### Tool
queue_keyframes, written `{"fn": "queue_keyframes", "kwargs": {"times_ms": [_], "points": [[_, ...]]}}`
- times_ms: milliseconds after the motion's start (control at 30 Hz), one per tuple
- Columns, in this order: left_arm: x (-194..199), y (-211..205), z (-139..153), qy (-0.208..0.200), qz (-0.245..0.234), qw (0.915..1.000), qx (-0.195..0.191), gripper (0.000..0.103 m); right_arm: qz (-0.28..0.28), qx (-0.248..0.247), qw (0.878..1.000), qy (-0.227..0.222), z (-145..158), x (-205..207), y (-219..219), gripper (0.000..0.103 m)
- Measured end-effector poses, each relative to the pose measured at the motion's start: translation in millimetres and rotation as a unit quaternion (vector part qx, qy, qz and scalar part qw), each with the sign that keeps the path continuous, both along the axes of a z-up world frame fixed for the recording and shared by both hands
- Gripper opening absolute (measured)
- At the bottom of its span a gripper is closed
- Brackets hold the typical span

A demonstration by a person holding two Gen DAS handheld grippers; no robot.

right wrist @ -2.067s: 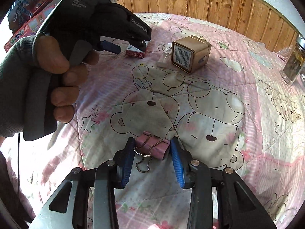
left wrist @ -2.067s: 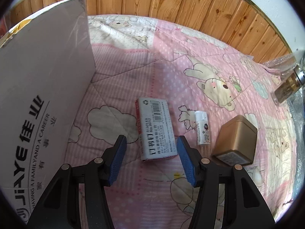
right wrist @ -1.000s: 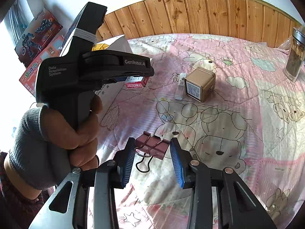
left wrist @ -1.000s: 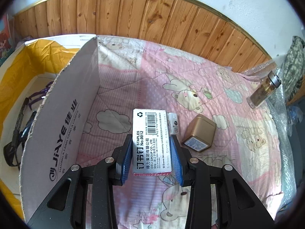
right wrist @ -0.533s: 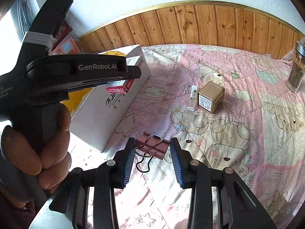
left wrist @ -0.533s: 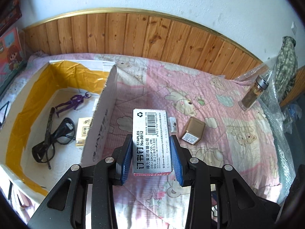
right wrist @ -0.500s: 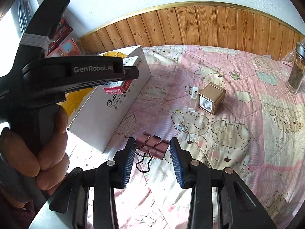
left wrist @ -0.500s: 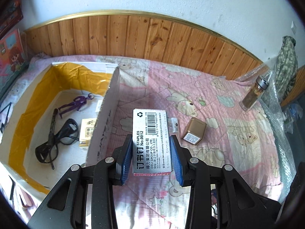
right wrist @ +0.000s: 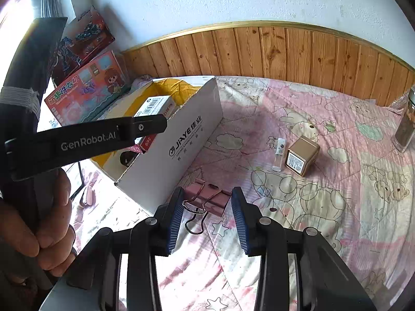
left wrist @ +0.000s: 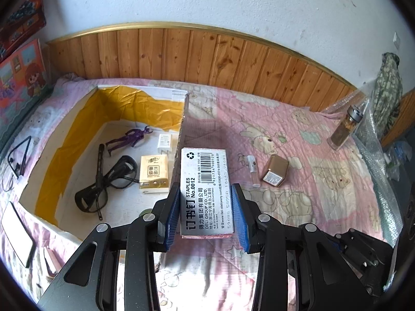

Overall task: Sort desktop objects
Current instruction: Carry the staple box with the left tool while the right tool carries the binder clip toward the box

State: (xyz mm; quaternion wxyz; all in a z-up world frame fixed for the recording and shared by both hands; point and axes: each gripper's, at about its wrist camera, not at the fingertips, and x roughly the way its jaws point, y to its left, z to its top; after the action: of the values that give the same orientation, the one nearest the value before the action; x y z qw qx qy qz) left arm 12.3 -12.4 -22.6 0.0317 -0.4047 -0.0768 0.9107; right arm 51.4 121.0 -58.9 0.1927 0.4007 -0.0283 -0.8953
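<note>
Over the box (left wrist: 182, 119) edge: left gripper (left wrist: 206, 215) holds staples (left wrist: 205, 191) | right gripper (right wrist: 206, 216) clamps binder clip (right wrist: 207, 198) | box already has glasses (left wrist: 103, 181), tissues (left wrist: 154, 171) | tin (left wrist: 276, 169), tube (left wrist: 253, 167) left on bed (left wrist: 337, 181)

Grey staple box (left wrist: 206, 191); pink binder clip (right wrist: 207, 199); pink bear-print quilt (left wrist: 298, 207).

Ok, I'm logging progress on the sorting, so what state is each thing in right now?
left gripper: shut on the staples box
staples box: held, lifted above the box wall
right gripper: shut on the binder clip
binder clip: held, off the quilt
cardboard box: open
glasses: lying in the box
tissue pack: lying in the box
gold tin: lying on the quilt
small tube: lying beside the tin
</note>
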Motion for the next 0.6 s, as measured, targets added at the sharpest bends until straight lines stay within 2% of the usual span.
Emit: {"fn": "queue_keyframes", "kwargs": {"times_ms": [600], "points": [[17, -54, 1, 0.006, 0.027, 0.9989, 0.037, 0.039, 0.019, 0.006, 0.999, 0.045, 32, 9, -28, 0.039]]}}
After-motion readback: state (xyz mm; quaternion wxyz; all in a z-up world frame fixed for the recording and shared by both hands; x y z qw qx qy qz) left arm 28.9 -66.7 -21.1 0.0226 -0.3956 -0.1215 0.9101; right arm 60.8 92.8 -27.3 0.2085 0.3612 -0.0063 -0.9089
